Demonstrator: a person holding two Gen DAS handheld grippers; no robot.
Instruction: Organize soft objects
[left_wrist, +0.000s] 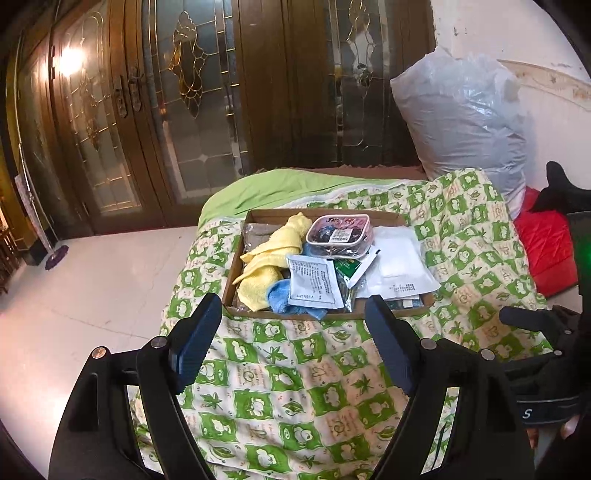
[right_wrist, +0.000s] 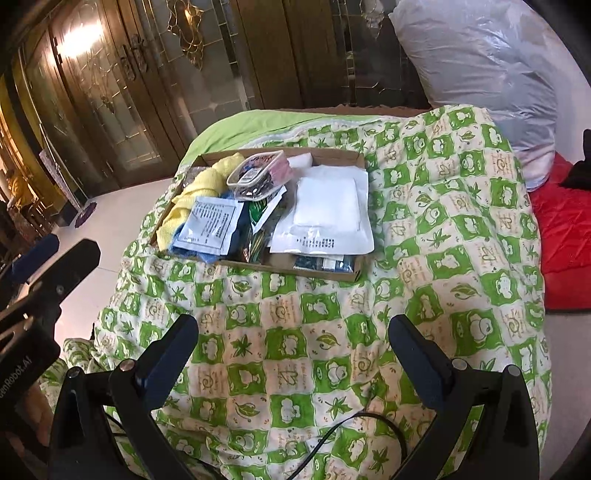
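While the cardboard tray sits packed with cloths and packets, left gripper and right gripper hover wide and empty, so sorting looks nearly finished.

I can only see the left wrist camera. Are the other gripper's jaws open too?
Observer: Yes. The right gripper has its jaws wide apart above the quilt, with nothing between them.
Operator: Is anything lying on the quilt that I can't see?
Observer: A thin black cable curls across it, just in front of that gripper.
Operator: My left gripper blocks the cardboard box at its near right corner. What's in there?
Observer: Small blue-patterned items stick out there from beneath the white pouch. I can't tell what they are.
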